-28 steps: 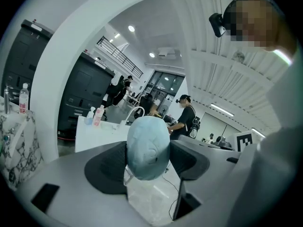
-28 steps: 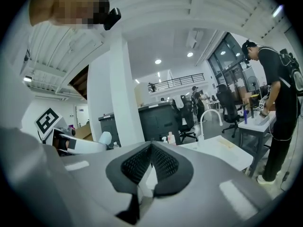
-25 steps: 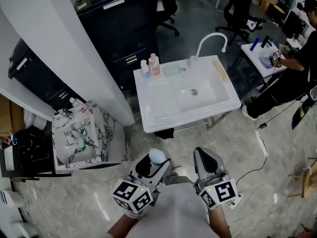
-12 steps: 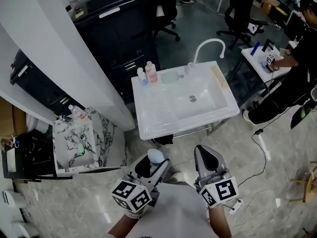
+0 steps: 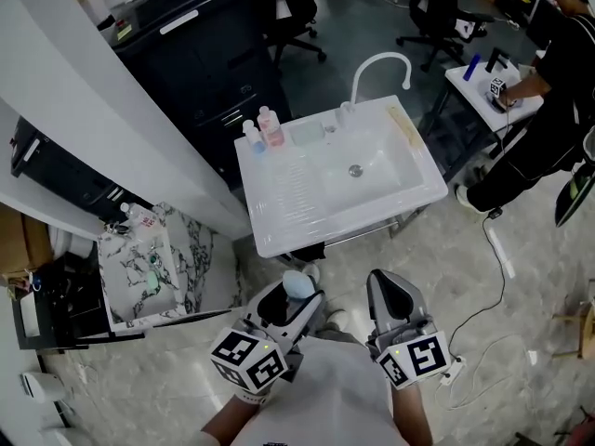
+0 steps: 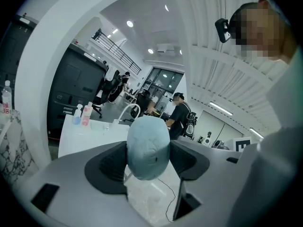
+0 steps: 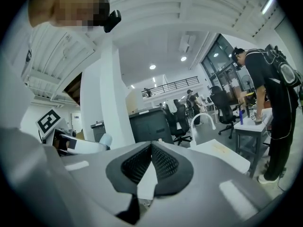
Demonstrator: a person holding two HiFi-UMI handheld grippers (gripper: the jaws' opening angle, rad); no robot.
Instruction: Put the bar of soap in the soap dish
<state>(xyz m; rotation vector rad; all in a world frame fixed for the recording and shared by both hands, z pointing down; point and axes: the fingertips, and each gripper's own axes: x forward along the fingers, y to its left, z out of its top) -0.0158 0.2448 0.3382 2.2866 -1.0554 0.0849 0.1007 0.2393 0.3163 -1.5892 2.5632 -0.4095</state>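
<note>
Left gripper (image 5: 296, 297) clamping the pale blue bar of soap (image 6: 148, 148) between its jaws, right gripper (image 5: 389, 292) pressing its jaws together on nothing, white sink (image 5: 297, 189) standing ahead

Two grippers are counted: the left gripper (image 5: 296, 293) and the right gripper (image 5: 385, 288). One bar of soap (image 5: 297, 283), one soap dish (image 5: 305, 134), one sink (image 5: 279, 226) and one faucet (image 5: 376, 63) are seen. Two bottles are counted: a blue bottle (image 5: 249, 137) and a pink bottle (image 5: 271, 127).

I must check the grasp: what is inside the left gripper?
A pale blue bar of soap sits clamped in the left gripper. The soap's far side and the faces under the pads are covered.
</note>
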